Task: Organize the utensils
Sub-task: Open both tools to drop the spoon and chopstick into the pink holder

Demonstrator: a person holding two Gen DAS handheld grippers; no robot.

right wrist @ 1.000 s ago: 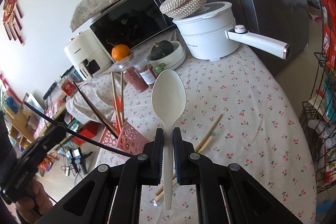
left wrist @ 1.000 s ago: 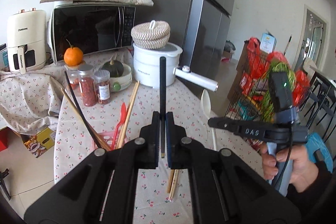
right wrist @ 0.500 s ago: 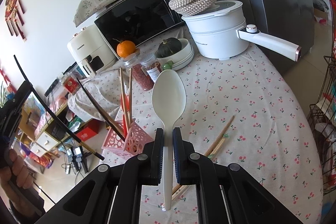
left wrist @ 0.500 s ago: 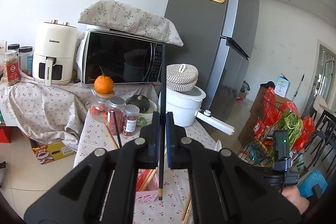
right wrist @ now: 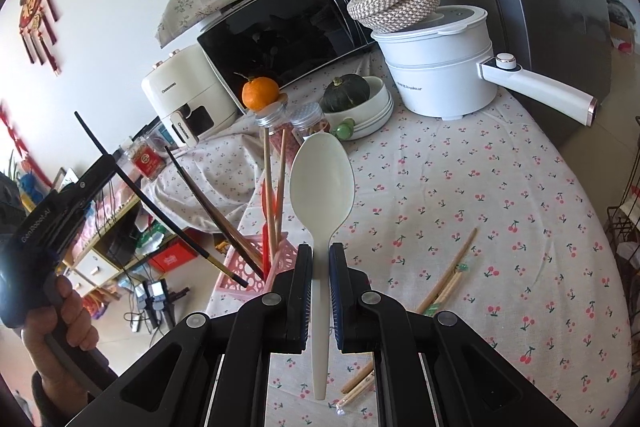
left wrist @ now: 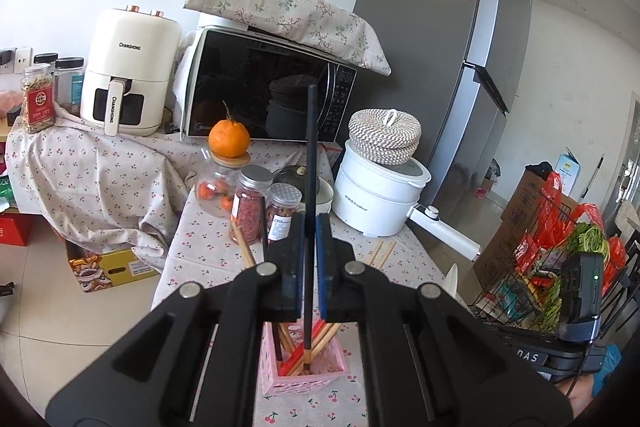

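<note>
The black chopstick (left wrist: 311,187) is clamped upright in the left gripper (left wrist: 308,259), its lower tip inside the pink basket (left wrist: 320,375) among wooden chopsticks (left wrist: 326,337). The right gripper (right wrist: 320,283) pinches a white spoon (right wrist: 322,187) by the handle – bowl pointing up, above the tablecloth (right wrist: 480,207). A pair of chopsticks (right wrist: 446,277) lies on the cloth beside it.

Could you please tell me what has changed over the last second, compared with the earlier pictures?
The left claw carried its black chopstick over to the pink basket, the tip now pointing into it. Nothing was taken or released. The right claw still grips the white spoon; the wooden chopsticks stay on the tablecloth.
</note>
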